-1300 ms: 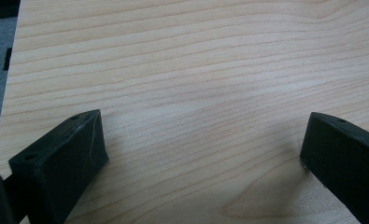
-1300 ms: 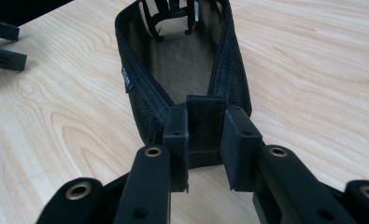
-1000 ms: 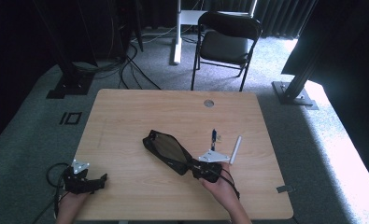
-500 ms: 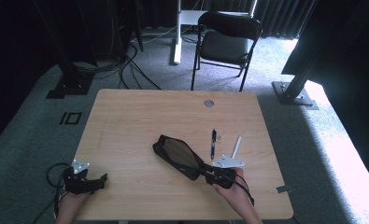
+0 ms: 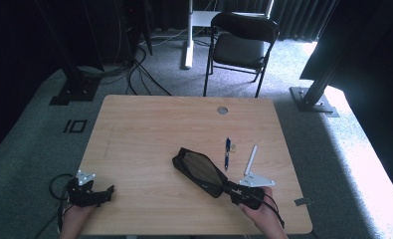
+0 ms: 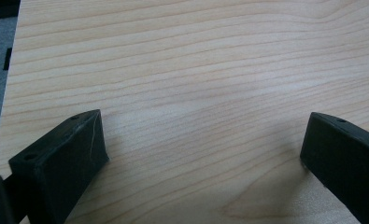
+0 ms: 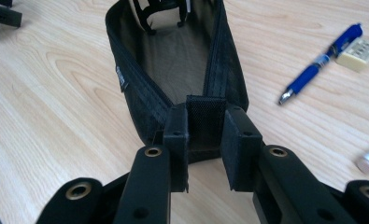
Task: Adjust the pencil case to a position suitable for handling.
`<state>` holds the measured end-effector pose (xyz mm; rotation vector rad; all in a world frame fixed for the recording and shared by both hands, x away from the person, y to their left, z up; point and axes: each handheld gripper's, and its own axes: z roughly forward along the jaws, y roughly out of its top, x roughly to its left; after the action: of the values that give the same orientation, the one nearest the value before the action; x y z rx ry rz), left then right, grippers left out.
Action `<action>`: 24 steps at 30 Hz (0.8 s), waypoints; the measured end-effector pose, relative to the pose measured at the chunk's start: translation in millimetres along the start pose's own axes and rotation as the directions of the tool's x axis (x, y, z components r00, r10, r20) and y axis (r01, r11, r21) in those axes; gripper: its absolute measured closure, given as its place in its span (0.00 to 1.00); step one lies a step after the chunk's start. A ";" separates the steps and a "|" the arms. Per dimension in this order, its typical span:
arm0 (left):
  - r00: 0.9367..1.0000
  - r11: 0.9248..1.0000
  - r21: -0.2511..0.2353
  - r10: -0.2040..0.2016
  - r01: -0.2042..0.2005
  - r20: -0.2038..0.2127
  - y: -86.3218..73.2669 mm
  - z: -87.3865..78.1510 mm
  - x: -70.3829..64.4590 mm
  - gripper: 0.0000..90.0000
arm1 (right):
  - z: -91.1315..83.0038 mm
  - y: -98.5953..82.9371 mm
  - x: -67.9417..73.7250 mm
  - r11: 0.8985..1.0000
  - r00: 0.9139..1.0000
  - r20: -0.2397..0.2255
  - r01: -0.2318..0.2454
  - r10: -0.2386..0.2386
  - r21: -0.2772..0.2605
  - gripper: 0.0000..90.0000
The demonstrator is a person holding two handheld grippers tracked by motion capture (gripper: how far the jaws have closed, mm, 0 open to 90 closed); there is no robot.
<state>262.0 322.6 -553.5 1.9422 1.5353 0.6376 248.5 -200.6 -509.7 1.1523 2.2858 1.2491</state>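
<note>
we see the right gripper (image 7: 205, 149) clenched on the end tab of the black pouch (image 5: 199, 169), which lies open on the table (image 5: 149, 129). the left gripper (image 5: 109, 190) rests near the table's edge, jaws spread wide over bare wood.

From my right gripper (image 7: 205, 140), the pouch (image 7: 173, 56) lies ahead, the pen (image 7: 320, 63) and eraser (image 7: 358, 48) to its right.

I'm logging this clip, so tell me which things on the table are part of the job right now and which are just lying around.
In use:
right gripper, shut on the end tab of the black pouch

Lying about:
blue pen
white tube
small eraser
left gripper, open over bare table
</note>
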 end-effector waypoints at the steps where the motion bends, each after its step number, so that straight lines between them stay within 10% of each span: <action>1: 1.000 1.000 0.000 0.000 0.000 0.000 0.0 0.0 0.0 0.01 | -2.0 -1.4 -0.5 1.000 1.000 -0.001 -0.003 0.003 -0.002 0.81; 24: 1.000 1.000 0.000 0.000 0.000 0.000 0.0 0.0 0.0 0.01 | -42.2 -26.3 -10.0 1.000 0.999 0.040 -0.016 0.015 0.011 0.81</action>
<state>262.0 322.6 -553.5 1.9422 1.5353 0.6375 217.0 -240.3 -507.6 1.1905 2.2624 1.2093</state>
